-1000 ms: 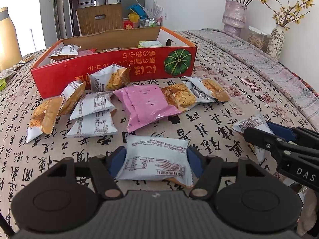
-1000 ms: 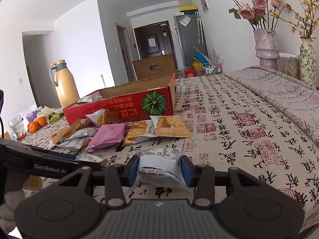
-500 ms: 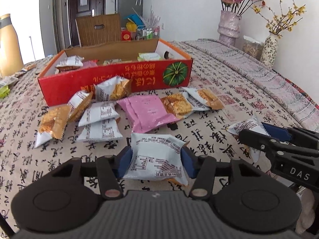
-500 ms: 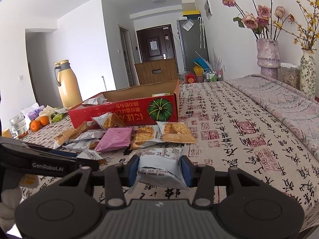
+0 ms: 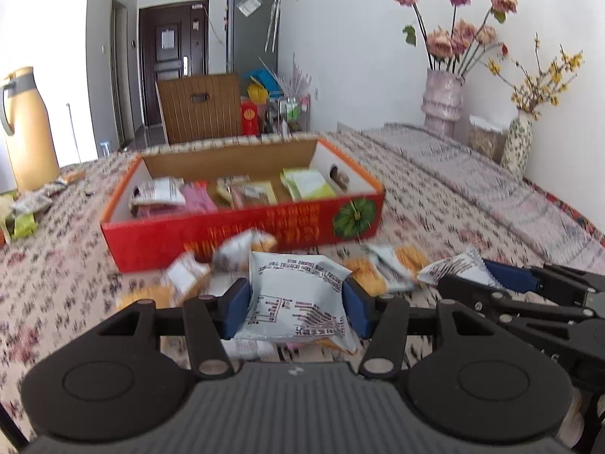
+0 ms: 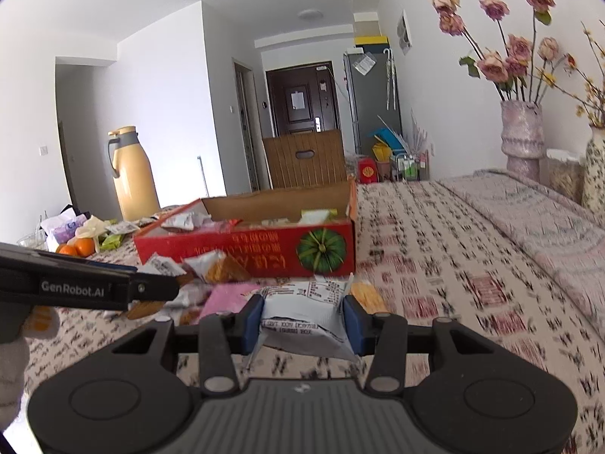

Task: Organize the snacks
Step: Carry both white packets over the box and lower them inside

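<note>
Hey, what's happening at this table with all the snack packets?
A person is sorting snacks with a handheld gripper in each hand. The left gripper, whose jaws have just been closing, is clamped on a white snack packet, and the right gripper grips another white packet. Both are held off the patterned tablecloth, facing the red cardboard box, which already holds several packets. More packets lie loose in front of it.
</note>
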